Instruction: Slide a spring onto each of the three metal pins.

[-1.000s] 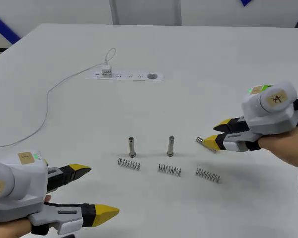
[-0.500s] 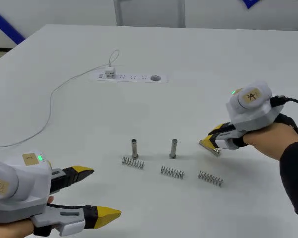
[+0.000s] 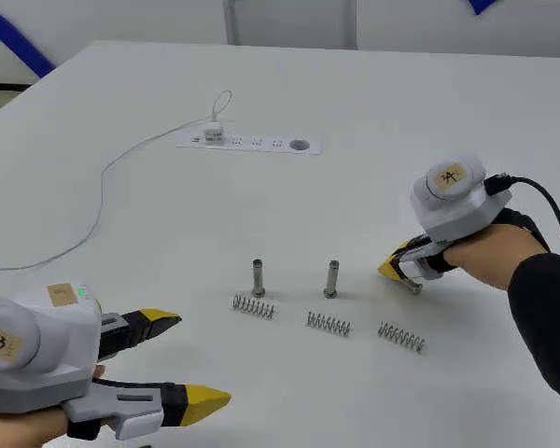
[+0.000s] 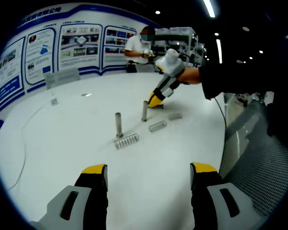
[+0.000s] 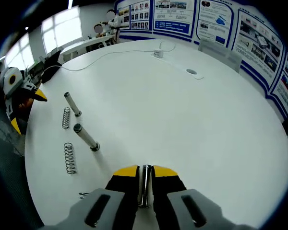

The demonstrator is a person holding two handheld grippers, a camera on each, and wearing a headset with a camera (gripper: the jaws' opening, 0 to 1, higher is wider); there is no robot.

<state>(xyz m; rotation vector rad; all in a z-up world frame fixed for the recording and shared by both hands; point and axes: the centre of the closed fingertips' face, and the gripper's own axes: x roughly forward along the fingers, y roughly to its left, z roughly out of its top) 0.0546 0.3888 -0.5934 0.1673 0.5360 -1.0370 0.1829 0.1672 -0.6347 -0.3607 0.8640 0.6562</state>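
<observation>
**A white table (image 3: 401, 112) in a poster-lined room**

A cable (image 3: 103, 177) and a power strip (image 3: 249, 143) lie toward the table's far edge. At the near left corner the left gripper (image 3: 202, 359) hangs with jaws spread wide, holding nothing. Mid-table a first pin (image 3: 259, 276) and a second pin (image 3: 331, 278) stand upright, with three springs (image 3: 253, 305) (image 3: 328, 323) (image 3: 400, 337) lying in a row just in front. Toward the right edge the right gripper (image 3: 399, 269) clamps the third pin (image 5: 145, 184), low over the table.

My left gripper (image 3: 198, 359) and right gripper (image 3: 397, 271): white, black yellow-tipped jaws, tan stickers (image 3: 448, 175). Black cable (image 3: 541, 201) on right; dark sleeve (image 3: 546, 308).
</observation>
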